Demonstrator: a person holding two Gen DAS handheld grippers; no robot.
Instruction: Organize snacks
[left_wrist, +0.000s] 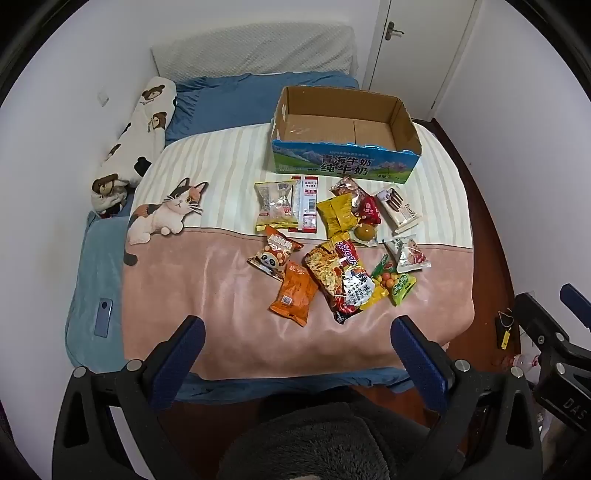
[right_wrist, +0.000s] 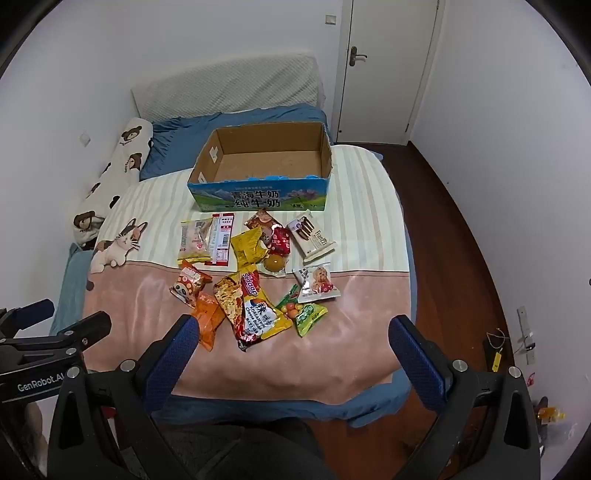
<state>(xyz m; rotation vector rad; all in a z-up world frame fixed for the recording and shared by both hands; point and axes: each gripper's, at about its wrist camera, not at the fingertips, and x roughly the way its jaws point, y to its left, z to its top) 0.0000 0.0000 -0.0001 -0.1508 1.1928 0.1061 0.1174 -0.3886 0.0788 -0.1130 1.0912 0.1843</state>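
Both the left hand-held gripper (left_wrist: 297, 343) and right hand-held gripper (right_wrist: 295, 341) hang spread and empty. The snack packets (right_wrist: 255, 273) lie on the bed before the empty box (right_wrist: 258, 197). They are probably light, crinkly and slippery; pinch each by a sealed edge.

Glossy plastic snack packets (left_wrist: 334, 254) lie on plush blanket (left_wrist: 207, 288) before matt cardboard box (left_wrist: 343, 129).

Both wrist cameras look from above the foot of the bed (left_wrist: 229, 332) toward its head, well back from it. The left view sits further left. Both share the snack pile (left_wrist: 332, 247) and cardboard box (right_wrist: 258, 199).
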